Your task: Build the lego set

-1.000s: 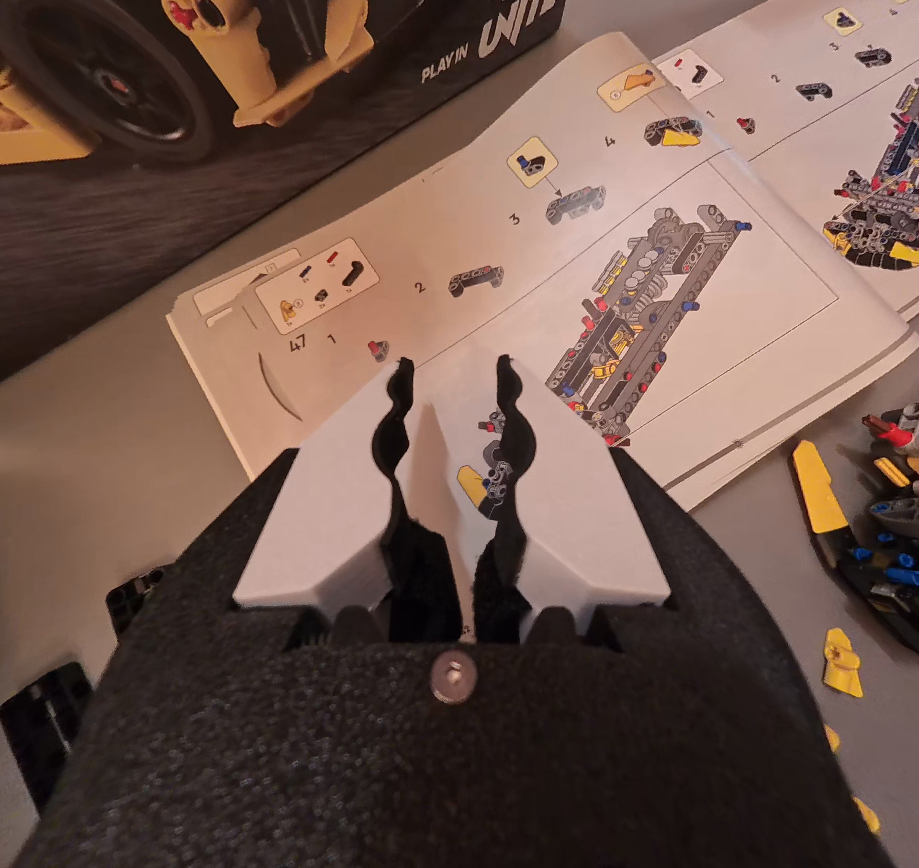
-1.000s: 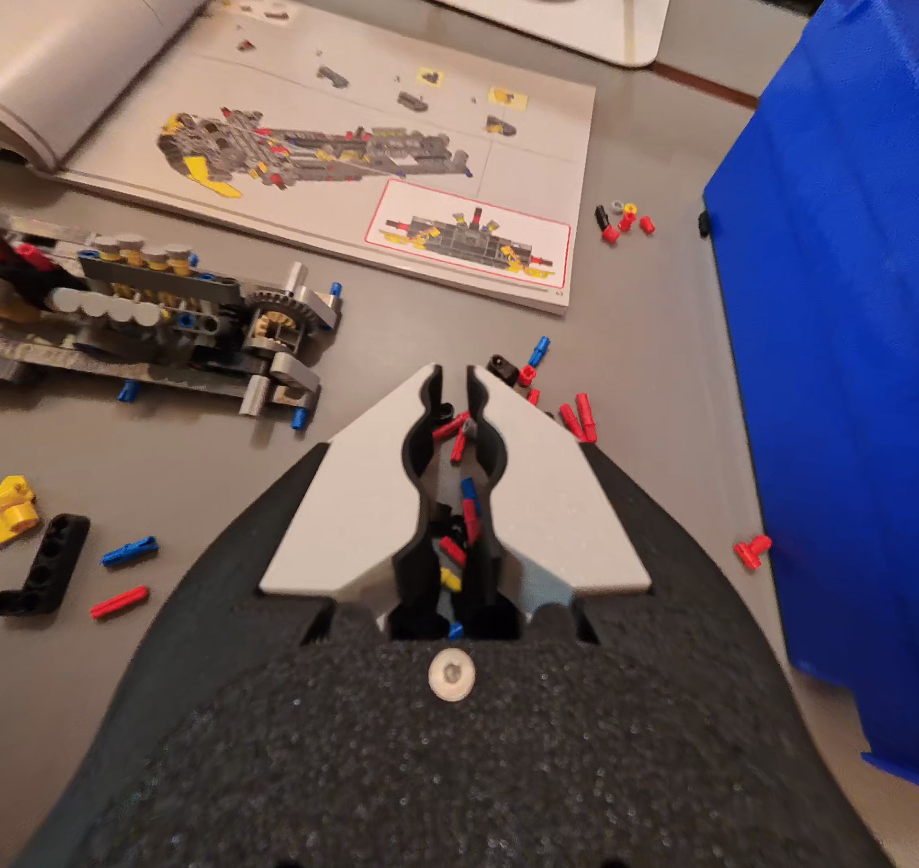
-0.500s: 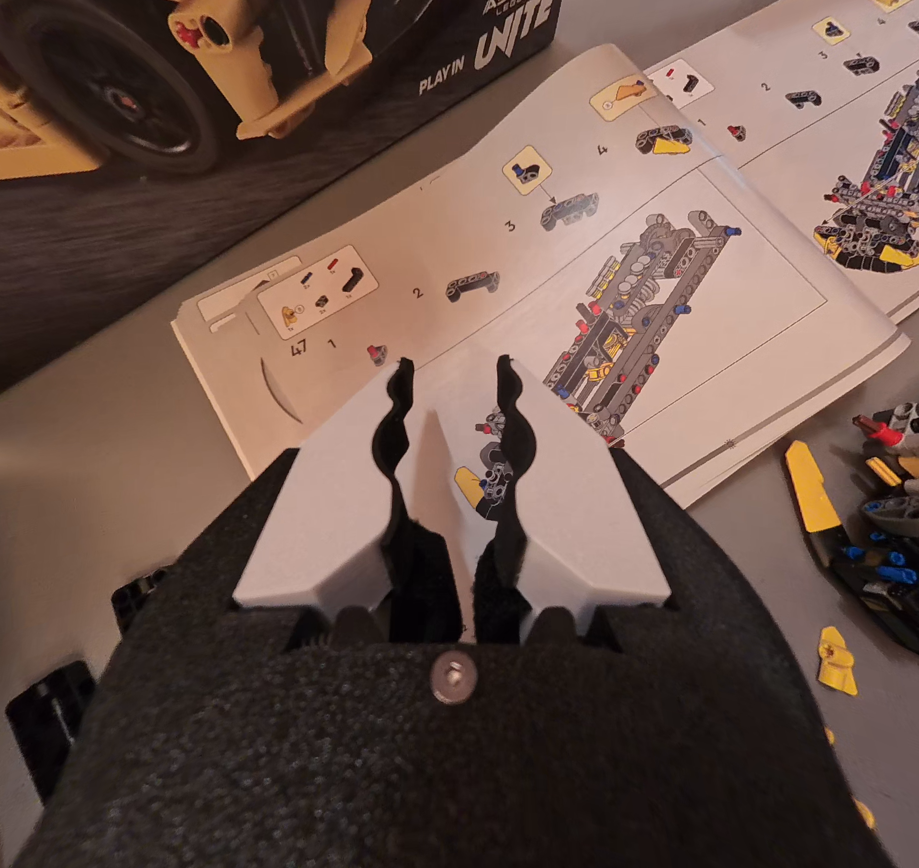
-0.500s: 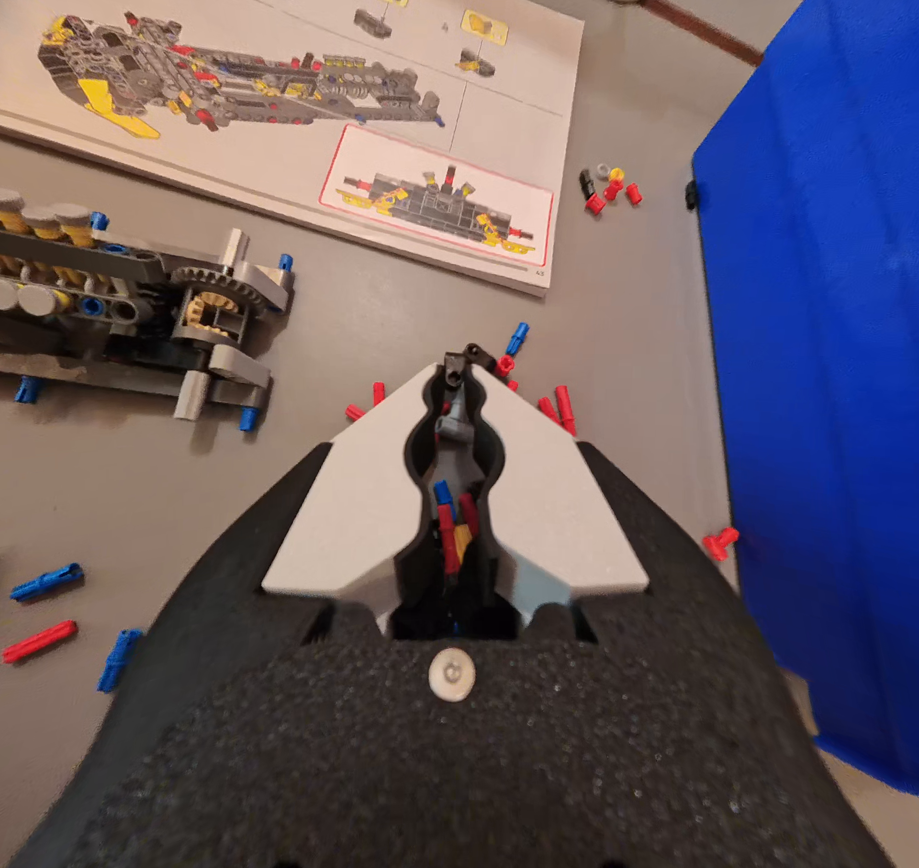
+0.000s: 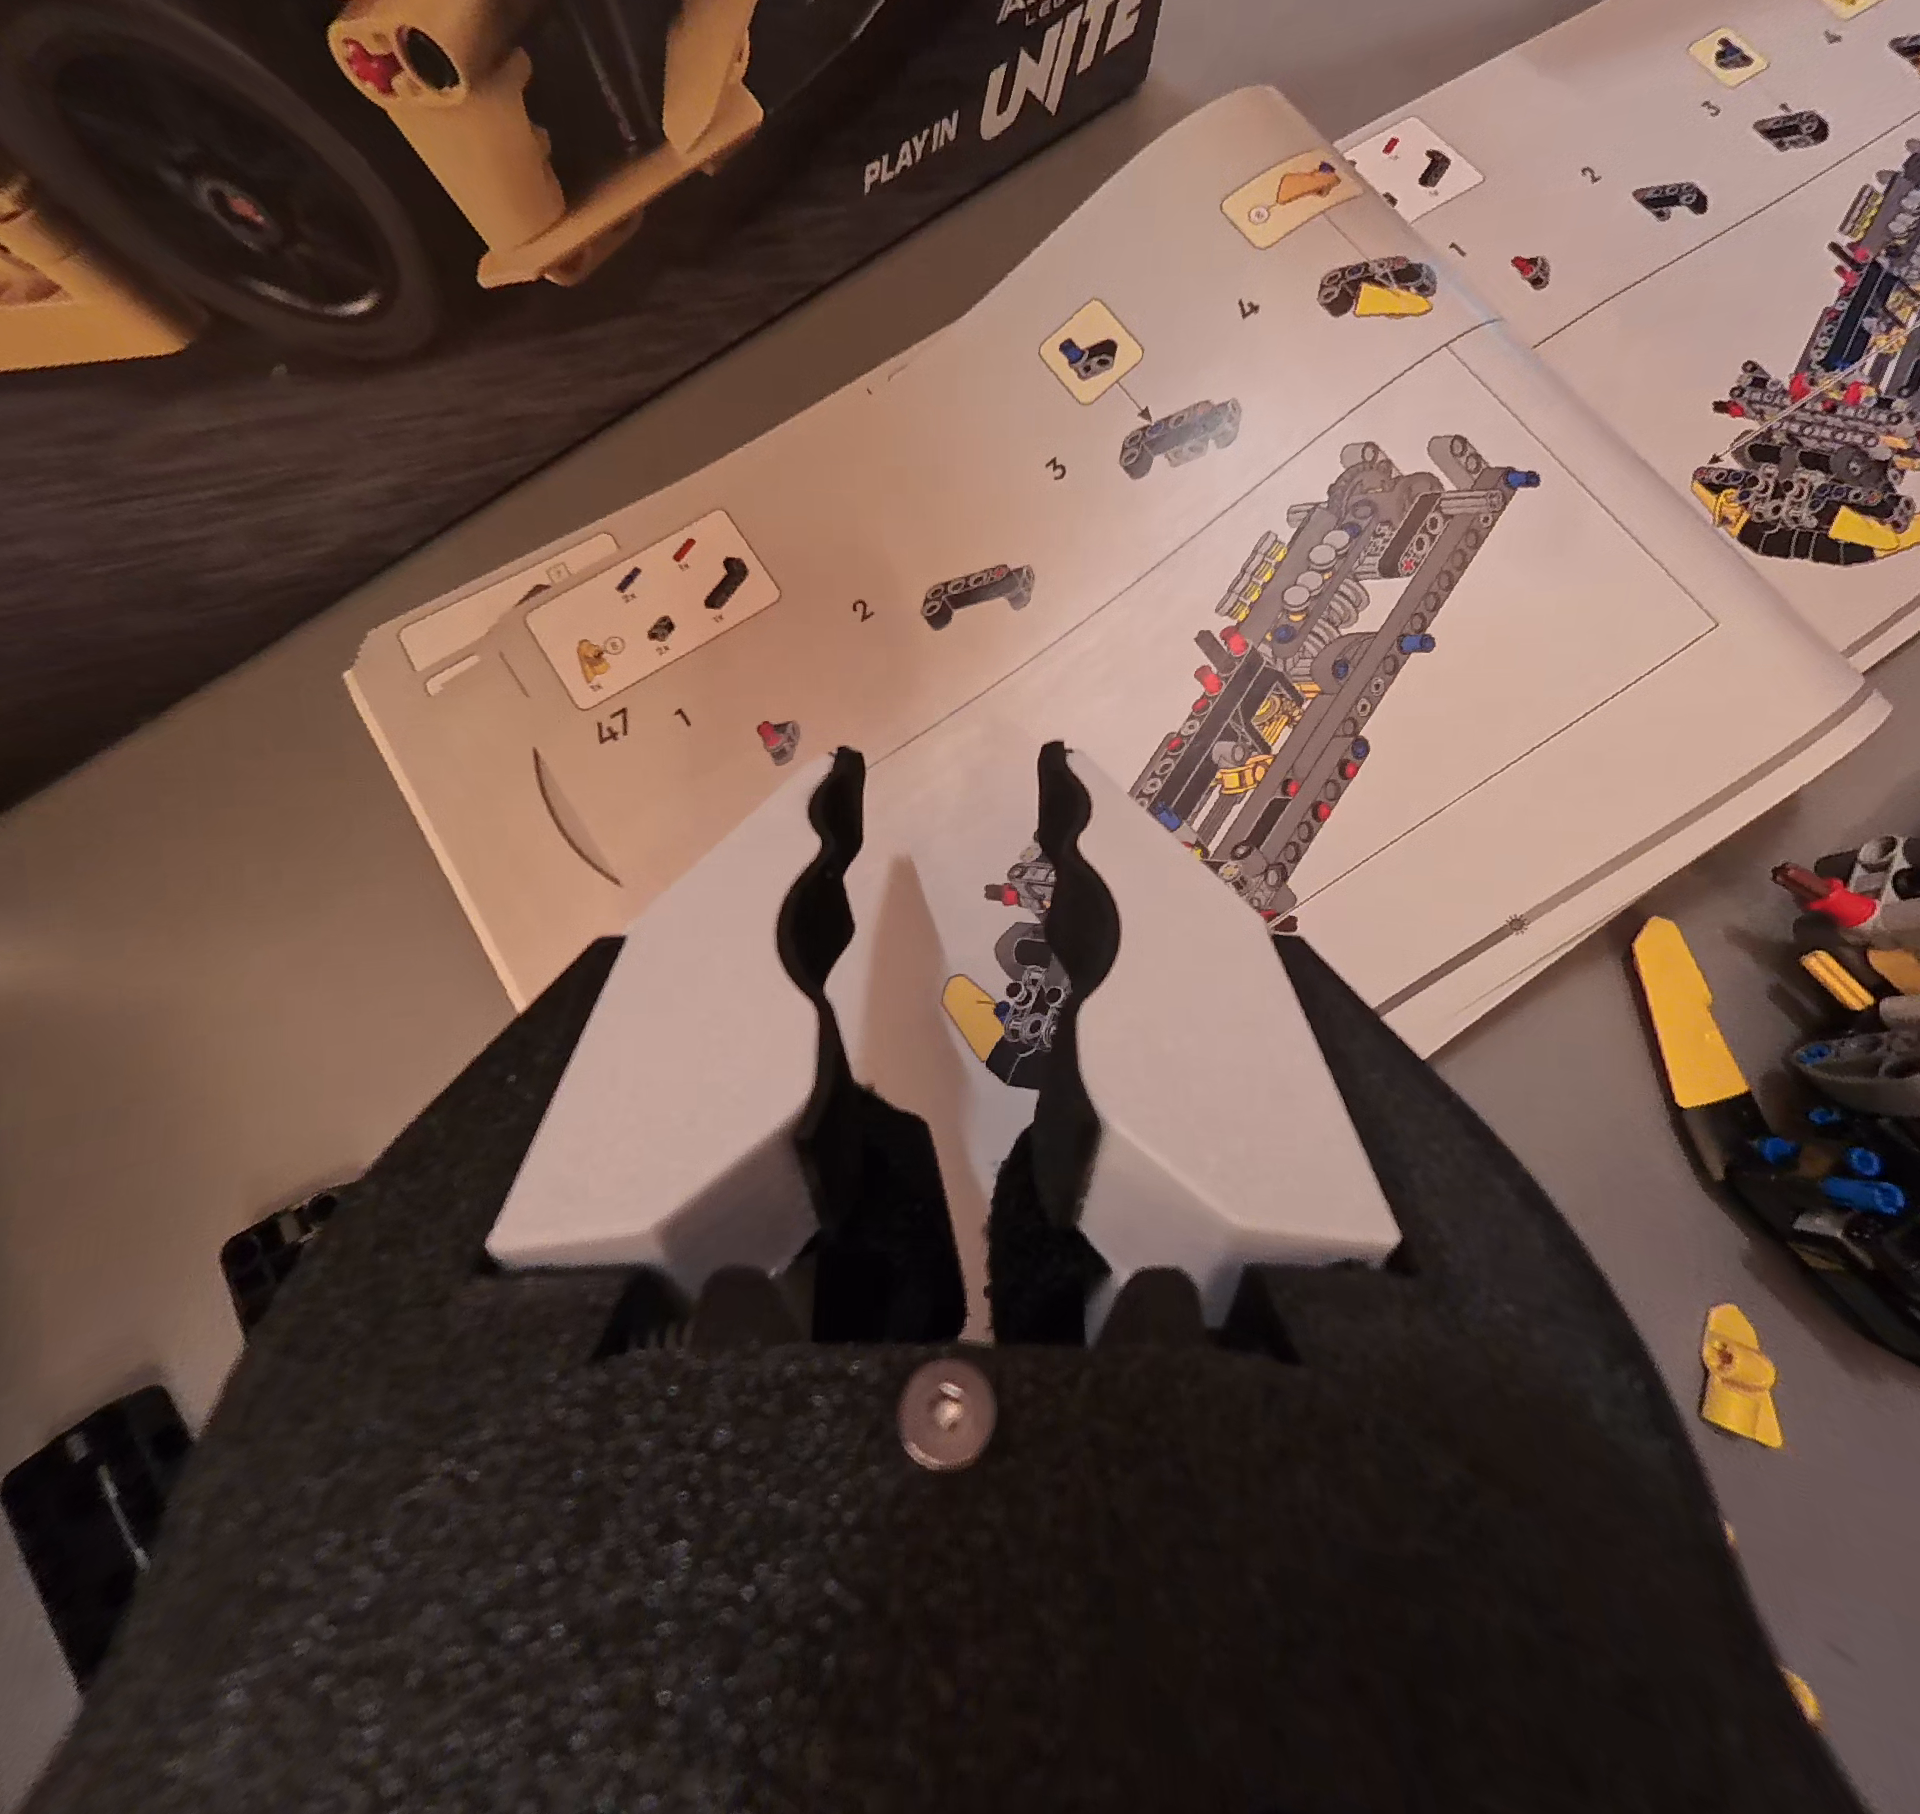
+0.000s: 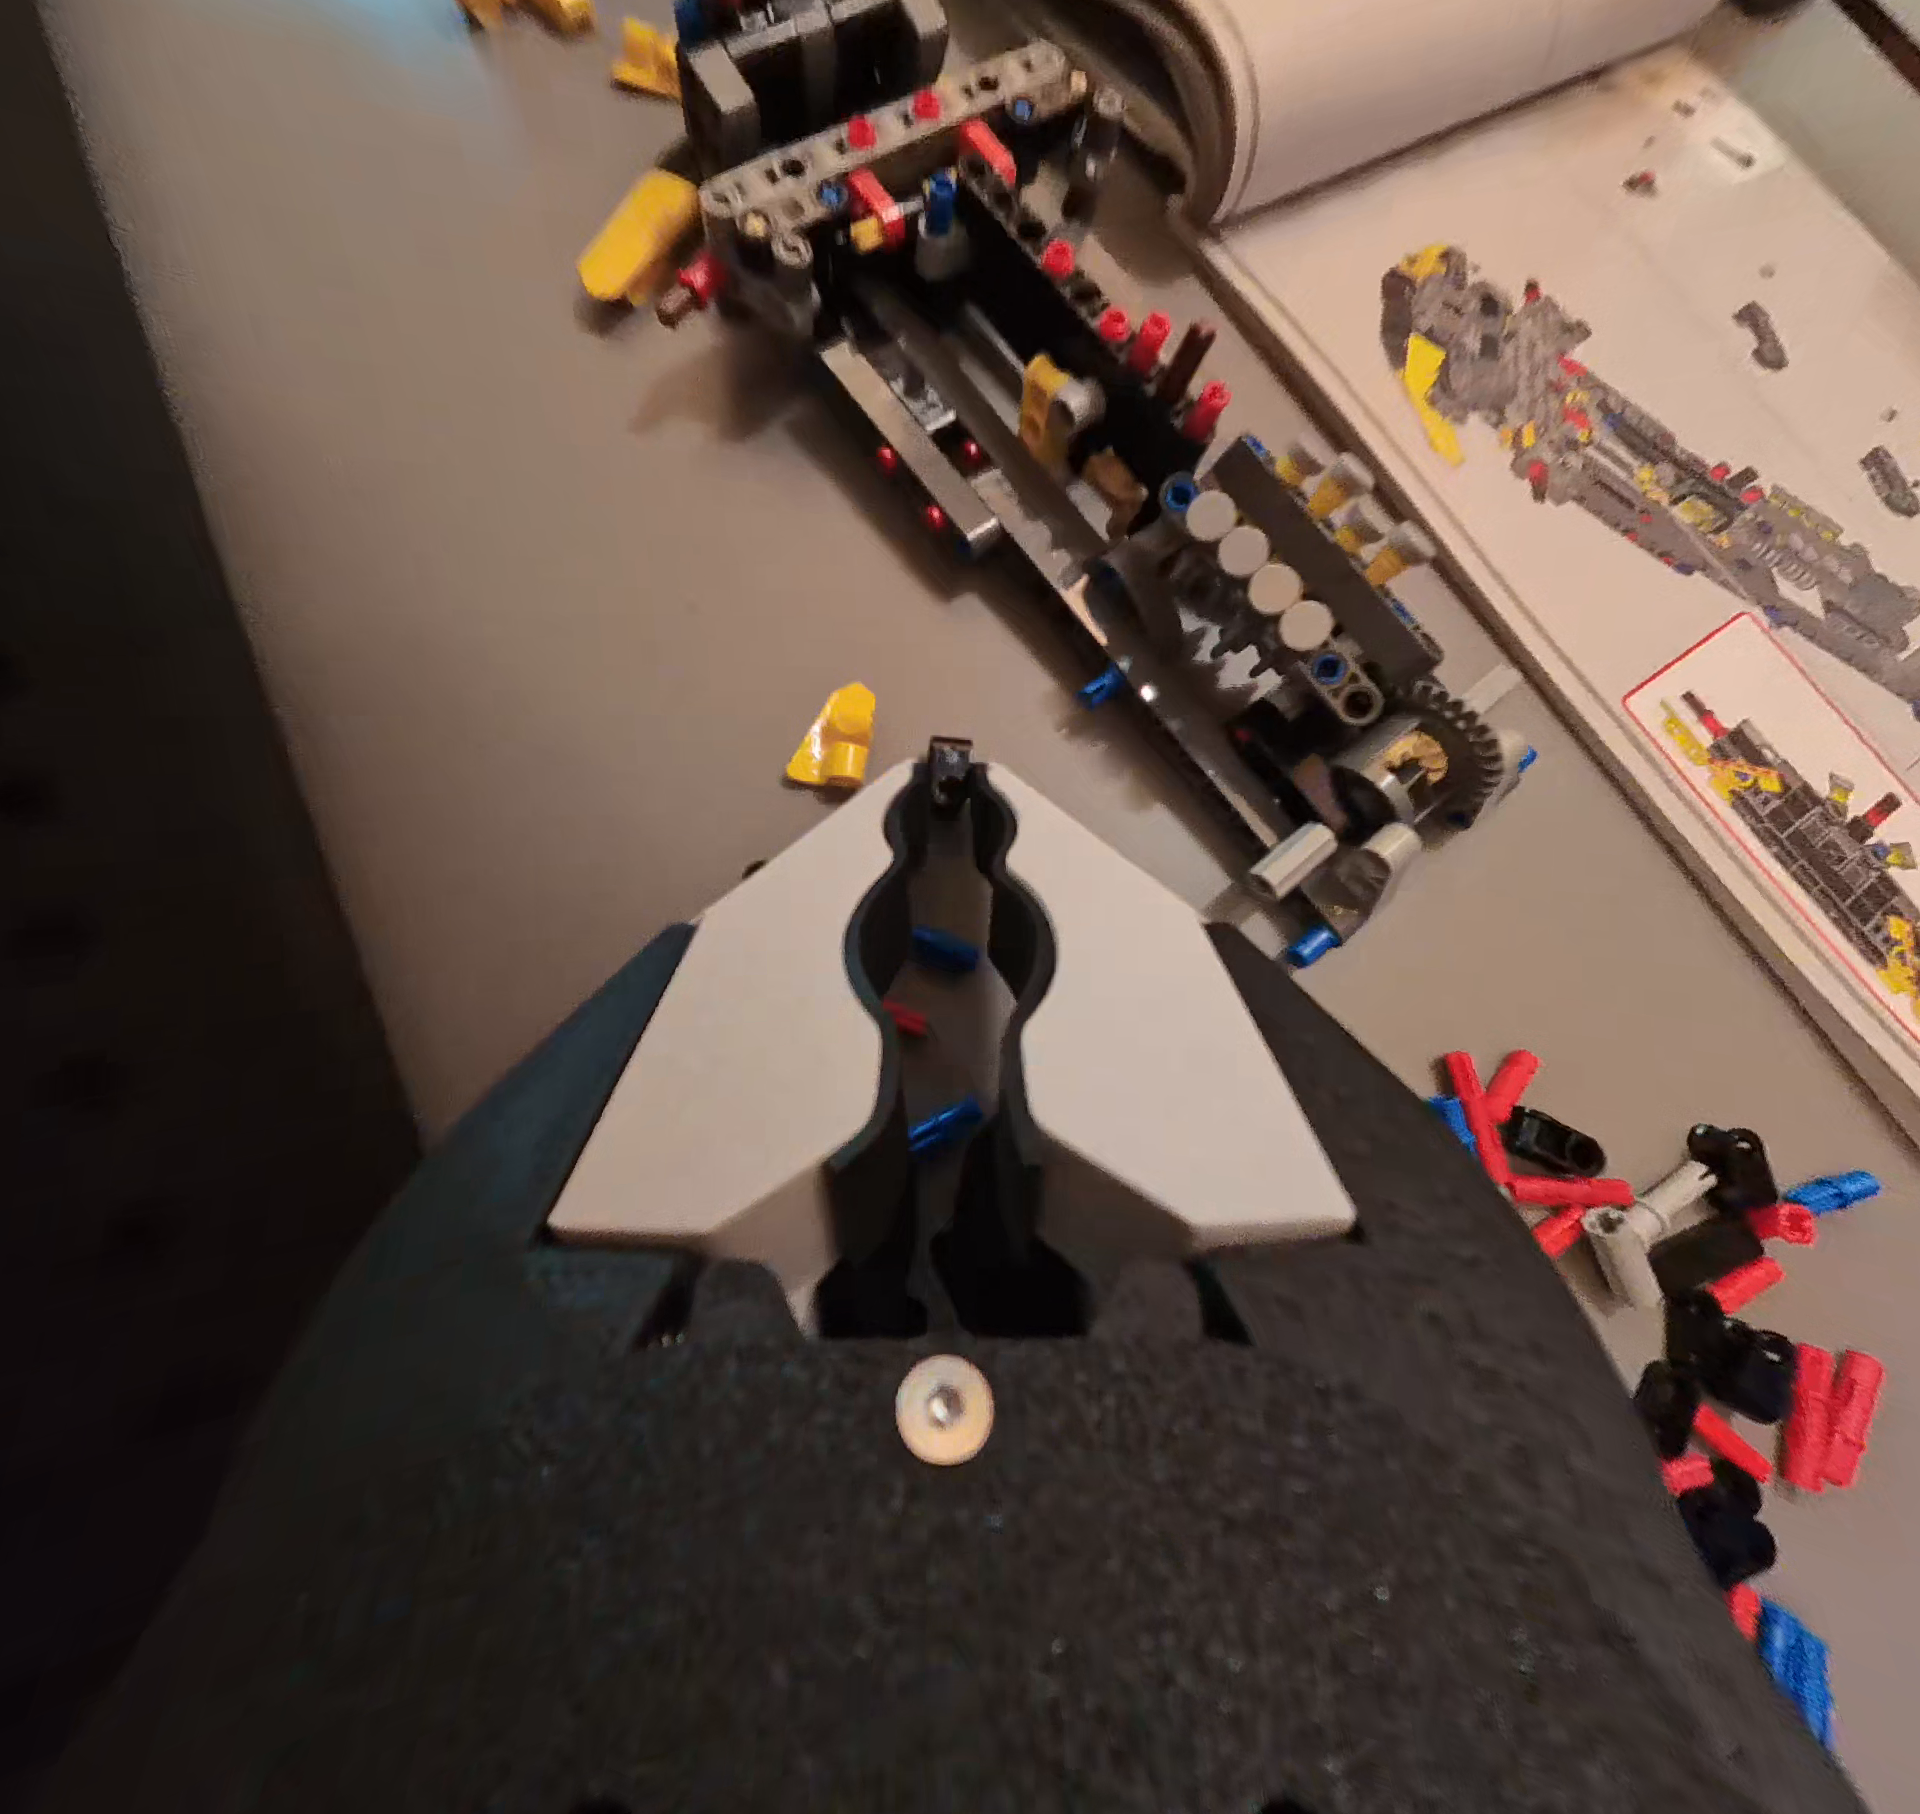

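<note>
Right claw point(image 6: 951, 762), pinched closed on a small black connector point(image 6: 948, 758), hangs near the chassis point(image 6: 1049, 434), whose long axis runs away up-left. Left claw point(image 5: 951, 754) gapes empty over the chassis's instruction booklet point(image 5: 935, 517).

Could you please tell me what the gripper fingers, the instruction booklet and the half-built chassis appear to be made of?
Left gripper fingers: matte grey, apparently printed plastic, with black wavy pads. Instruction booklet: paper, pages curving at the fold. Half-built chassis: moulded plastic, slightly shiny, in grey, black, red and yellow.
</note>
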`<state>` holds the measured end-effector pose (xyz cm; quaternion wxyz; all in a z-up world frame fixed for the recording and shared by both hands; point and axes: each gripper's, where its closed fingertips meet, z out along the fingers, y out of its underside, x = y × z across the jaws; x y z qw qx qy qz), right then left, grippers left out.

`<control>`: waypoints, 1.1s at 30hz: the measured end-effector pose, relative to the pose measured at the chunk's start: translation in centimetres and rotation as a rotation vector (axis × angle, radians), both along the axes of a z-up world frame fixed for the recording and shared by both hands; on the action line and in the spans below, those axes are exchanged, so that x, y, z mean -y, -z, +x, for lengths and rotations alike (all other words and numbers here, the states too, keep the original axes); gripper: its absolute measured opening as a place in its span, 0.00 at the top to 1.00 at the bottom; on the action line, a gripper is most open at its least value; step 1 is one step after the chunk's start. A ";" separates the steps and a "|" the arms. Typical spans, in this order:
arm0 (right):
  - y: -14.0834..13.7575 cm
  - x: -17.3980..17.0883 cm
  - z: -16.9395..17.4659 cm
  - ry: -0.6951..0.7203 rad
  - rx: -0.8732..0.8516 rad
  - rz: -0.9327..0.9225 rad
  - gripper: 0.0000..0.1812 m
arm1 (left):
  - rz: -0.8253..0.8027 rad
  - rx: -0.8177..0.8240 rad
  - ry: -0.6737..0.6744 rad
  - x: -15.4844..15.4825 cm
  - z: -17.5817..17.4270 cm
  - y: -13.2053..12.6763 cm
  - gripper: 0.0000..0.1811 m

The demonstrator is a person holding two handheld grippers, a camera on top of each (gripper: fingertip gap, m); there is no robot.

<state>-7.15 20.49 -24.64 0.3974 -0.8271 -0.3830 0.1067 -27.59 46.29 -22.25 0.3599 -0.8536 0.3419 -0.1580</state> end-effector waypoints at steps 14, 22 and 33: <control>-2.9 -4.2 11.0 0.574 -0.035 0.165 0.95 | -0.006 -0.004 0.003 0.1 0.1 0.3 0.82; -1.4 -3.7 13.1 0.646 0.049 0.096 0.94 | -0.013 -0.010 0.005 0.1 0.2 0.6 0.82; -0.1 -3.6 13.0 0.644 0.036 0.010 0.92 | -0.005 -0.003 0.000 0.0 0.0 0.3 0.82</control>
